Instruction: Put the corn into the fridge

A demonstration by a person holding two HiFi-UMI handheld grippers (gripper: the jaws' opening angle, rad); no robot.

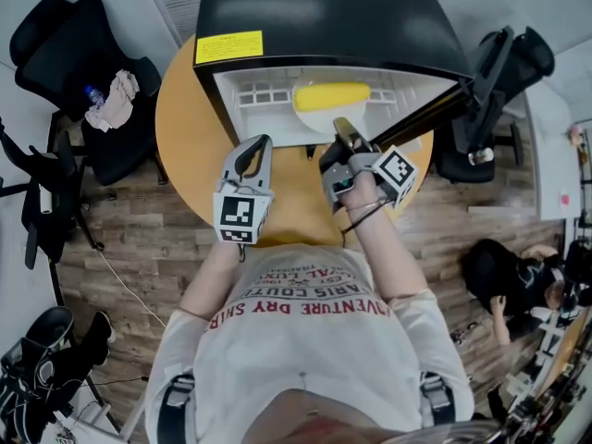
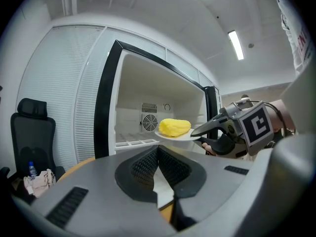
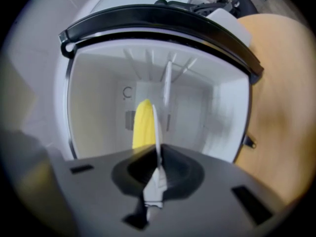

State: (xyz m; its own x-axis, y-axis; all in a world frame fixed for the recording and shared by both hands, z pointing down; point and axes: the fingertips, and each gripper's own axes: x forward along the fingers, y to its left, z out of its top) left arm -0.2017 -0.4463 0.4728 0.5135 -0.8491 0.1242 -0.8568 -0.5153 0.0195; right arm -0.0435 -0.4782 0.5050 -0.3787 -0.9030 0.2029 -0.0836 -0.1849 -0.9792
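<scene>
step: carrying in, right hand-held gripper (image 1: 344, 129) clamped on rim of white plate (image 1: 314, 124) | left hand-held gripper (image 1: 254, 146) just beside it, jaws together, empty | corn (image 1: 333, 93) on plate just ahead, at mouth of fridge (image 1: 324, 17) | next: probably push deeper, keep plate level, set down, release | way: open door (image 1: 435, 107) close at right; chair (image 1: 83, 54) far left, no obstacle
</scene>
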